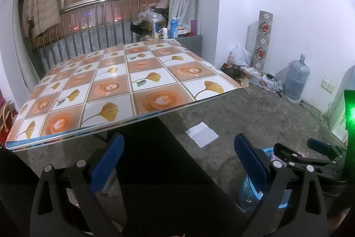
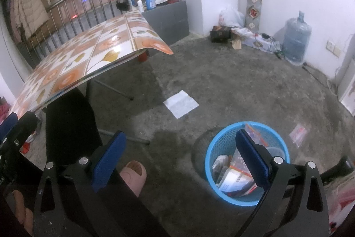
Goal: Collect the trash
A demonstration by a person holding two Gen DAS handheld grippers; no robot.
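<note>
A blue mesh basket (image 2: pixel 221 148) stands upright on the concrete floor in the lower right of the right wrist view, holding wrappers and papers (image 2: pixel 233 177). A flat white sheet of paper (image 2: pixel 180 103) lies near the frame's centre, well apart from the basket. A small clear packet (image 2: pixel 298 133) lies at the right, near the basket.

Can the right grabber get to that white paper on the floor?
Probably yes. The right gripper is open and empty, and the white paper lies flat on bare floor ahead of it, clear of the blue basket and the table.
</note>
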